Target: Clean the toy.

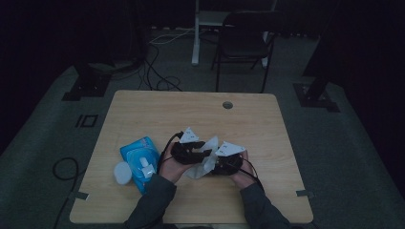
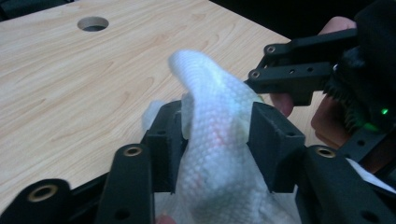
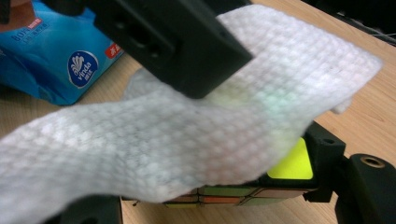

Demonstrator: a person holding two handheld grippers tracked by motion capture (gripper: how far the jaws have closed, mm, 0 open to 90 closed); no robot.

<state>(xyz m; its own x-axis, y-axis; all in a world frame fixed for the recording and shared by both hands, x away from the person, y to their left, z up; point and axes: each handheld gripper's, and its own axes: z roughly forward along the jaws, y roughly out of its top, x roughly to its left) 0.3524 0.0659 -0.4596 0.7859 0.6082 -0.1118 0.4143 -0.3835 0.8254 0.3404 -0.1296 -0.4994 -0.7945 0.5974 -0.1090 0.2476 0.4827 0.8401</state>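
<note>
The left tool (image 2: 212, 135) is clamped on a white wet wipe (image 2: 219, 140), draping it over the puzzle cube (image 3: 280, 179) gripped by the right tool (image 1: 228, 163). This looks like the wiping step; next, the wipe should be drawn across the cube's faces, beside the blue wipe pack (image 1: 140, 161).

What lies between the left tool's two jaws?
A fold of the white wet wipe lies between the jaws of the left tool, which are clamped on it, as the left gripper view shows.

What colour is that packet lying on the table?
Blue packet, seen best in the right gripper view.
</note>
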